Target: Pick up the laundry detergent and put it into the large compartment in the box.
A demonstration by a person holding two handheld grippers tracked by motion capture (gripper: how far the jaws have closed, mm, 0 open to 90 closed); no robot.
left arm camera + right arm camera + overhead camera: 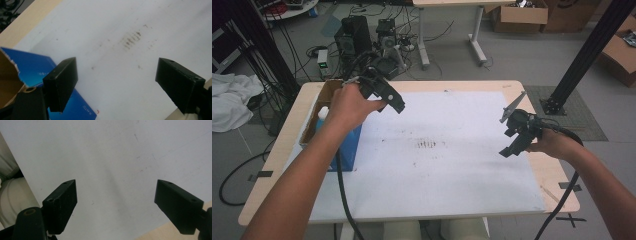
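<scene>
Grey floor lies all around, with black cables, a white cloth at the left, and brown boxes far back. In the middle stands the pale wood counter (522,87). A big white sheet (447,165) covers most of its top, with a small patch of dark marks (430,145) in the middle.

At the left edge of the counter sits a blue box (346,150) with an open brown inside. Its long side runs away from the person, along the counter's left edge. Something white (323,114) pokes up inside it; I cannot tell what it is.

The left tongs (394,103) hang in the air just right of the far end of the box. The box lies to their left and a bit below. They are much nearer to it than the right tongs (512,142), which hover well apart, over the right side of the sheet.

Both tongs gape wide, with nothing between them. I think the left one is best placed to reach into the box.
</scene>
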